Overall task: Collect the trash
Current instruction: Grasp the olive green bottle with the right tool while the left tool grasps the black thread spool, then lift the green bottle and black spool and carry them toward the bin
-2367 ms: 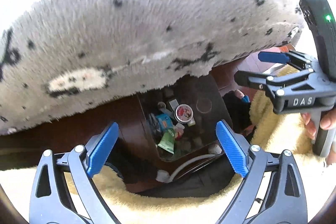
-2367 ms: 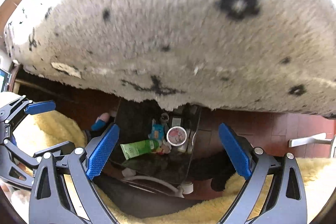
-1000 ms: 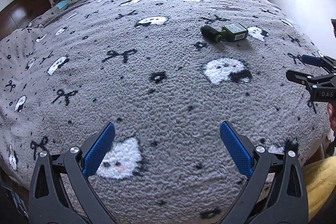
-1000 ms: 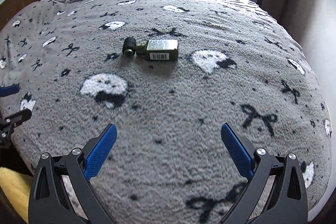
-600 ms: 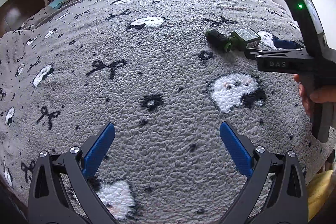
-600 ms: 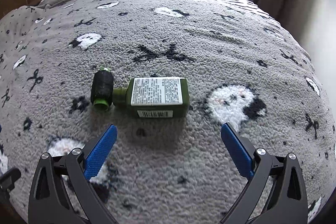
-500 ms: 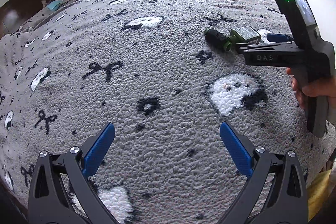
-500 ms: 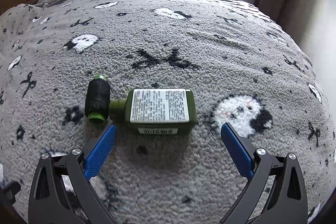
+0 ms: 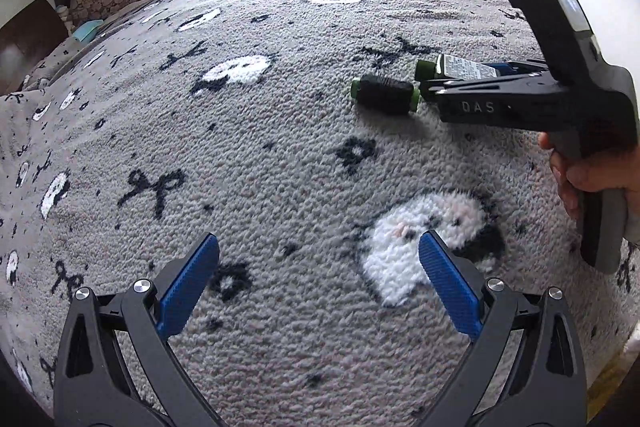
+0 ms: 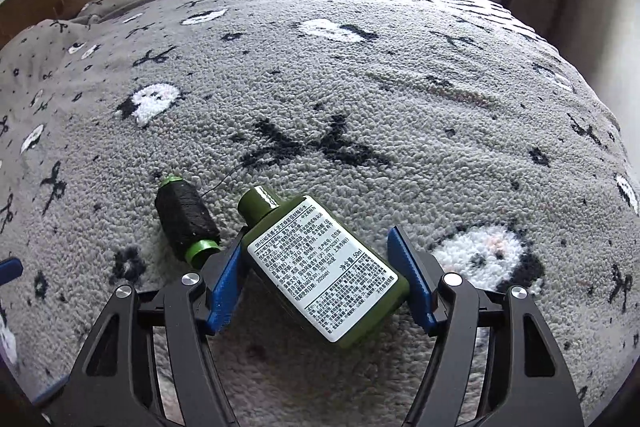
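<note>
Bed (image 10: 400, 75): covered by a grey fleece blanket with black bows and white cat faces; soft and uneven, so anything on it sits loosely.
Right gripper (image 10: 320, 279): its jaws have just been closing around the green bottle, which lies between the blue pads; both pads appear to touch its sides, so I judge it clamped, though lightly.
Left gripper (image 9: 320, 283): jaws wide apart, nothing between them, hovering over the blanket near a white cat face, well apart from the trash.
Green bottle (image 10: 320, 267): lies on the bed at a slant across the jaws, cap pointing away and to the left, white label up.
Thread spool (image 10: 186, 219): black thread on a green core, lying on the blanket just beside the bottle's cap and close to the left pad.
Risk, skewed grip: the bottle is held across its corners, not squarely, so it may twist or slip out when lifted.
Risk, smooth plastic: a light squeeze could let it slide down.
Risk, spool: the left pad may knock it and send it rolling, or snag its loose thread.
</note>
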A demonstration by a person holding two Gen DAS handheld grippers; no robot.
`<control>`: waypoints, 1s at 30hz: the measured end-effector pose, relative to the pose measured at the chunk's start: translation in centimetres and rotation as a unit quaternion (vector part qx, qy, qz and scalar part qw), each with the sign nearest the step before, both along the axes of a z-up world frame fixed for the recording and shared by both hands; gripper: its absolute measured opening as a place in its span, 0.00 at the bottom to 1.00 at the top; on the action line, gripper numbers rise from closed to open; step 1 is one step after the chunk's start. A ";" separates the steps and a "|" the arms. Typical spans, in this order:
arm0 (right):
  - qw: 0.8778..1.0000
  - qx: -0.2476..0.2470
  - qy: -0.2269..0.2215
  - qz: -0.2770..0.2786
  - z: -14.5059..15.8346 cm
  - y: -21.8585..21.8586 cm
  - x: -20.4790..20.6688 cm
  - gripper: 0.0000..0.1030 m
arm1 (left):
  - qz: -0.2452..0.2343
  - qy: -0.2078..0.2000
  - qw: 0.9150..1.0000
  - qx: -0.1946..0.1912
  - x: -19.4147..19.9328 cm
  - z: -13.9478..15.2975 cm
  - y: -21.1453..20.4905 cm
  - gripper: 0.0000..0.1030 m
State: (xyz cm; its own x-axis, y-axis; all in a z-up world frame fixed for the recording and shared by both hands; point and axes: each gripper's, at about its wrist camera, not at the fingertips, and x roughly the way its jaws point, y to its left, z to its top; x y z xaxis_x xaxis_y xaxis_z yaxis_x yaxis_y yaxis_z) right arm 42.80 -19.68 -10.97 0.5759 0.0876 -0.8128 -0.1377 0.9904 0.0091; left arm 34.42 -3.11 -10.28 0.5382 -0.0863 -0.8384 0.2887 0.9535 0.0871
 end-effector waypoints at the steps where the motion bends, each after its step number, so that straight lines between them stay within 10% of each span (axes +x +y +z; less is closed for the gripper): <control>1: 1.000 0.000 -0.002 -0.001 0.3 -0.5 -0.1 0.67 | 0.001 -0.003 1.000 0.000 0.5 0.1 -0.4 0.92; 14: 0.999 -0.017 -0.023 -0.031 4.3 -8.7 -2.9 0.67 | -0.011 -0.028 1.000 -0.005 7.7 -1.0 -6.6 0.89; 21: 0.999 -0.020 -0.017 -0.042 4.0 -10.9 -3.7 0.67 | -0.019 0.019 0.999 -0.037 9.9 -2.5 -7.6 0.52; 30: 0.999 -0.030 -0.019 -0.039 4.8 -11.2 -5.4 0.67 | -0.020 0.008 0.999 -0.034 7.5 0.4 -7.1 0.51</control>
